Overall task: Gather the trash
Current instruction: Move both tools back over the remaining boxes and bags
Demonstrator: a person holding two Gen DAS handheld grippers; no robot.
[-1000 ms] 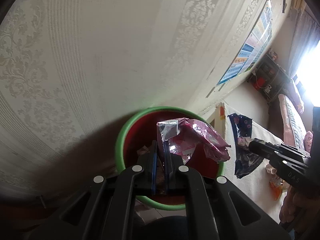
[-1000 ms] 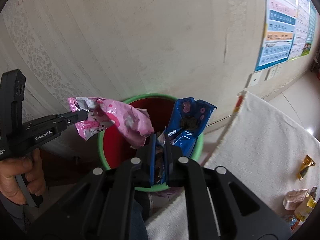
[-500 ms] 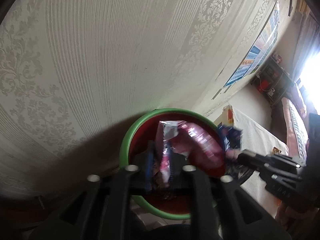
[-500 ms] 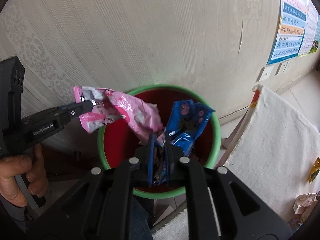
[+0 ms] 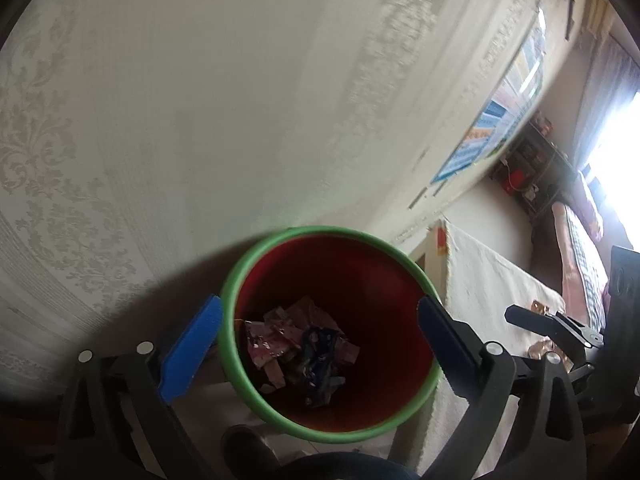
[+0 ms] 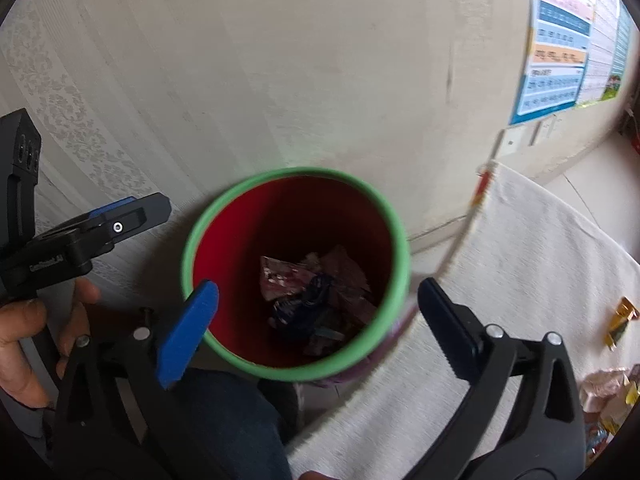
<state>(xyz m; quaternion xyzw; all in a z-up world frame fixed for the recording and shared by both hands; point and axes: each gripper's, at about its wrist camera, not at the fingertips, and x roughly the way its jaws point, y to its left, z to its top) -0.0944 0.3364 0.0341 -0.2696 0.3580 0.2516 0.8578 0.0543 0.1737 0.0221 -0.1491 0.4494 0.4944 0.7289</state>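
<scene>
Behind everything we've got pale wallpaper (image 5: 248,92) with a damask pattern running in vertical bands. A blue and orange wall chart (image 6: 560,40) hangs on it, with a white wall socket (image 6: 510,142) just below. A white cloth (image 6: 532,248) covers a flat surface, a red strip along its near edge. Far off, a dark shelf unit (image 5: 532,172) holds something red, maybe a box, and beside it we see a bright window (image 5: 616,148).

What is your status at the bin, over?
Left gripper open, empty. Right gripper open, empty. Pink wrapper and blue wrapper lie inside the bin. More trash on the cloth. Nothing blocking.
</scene>
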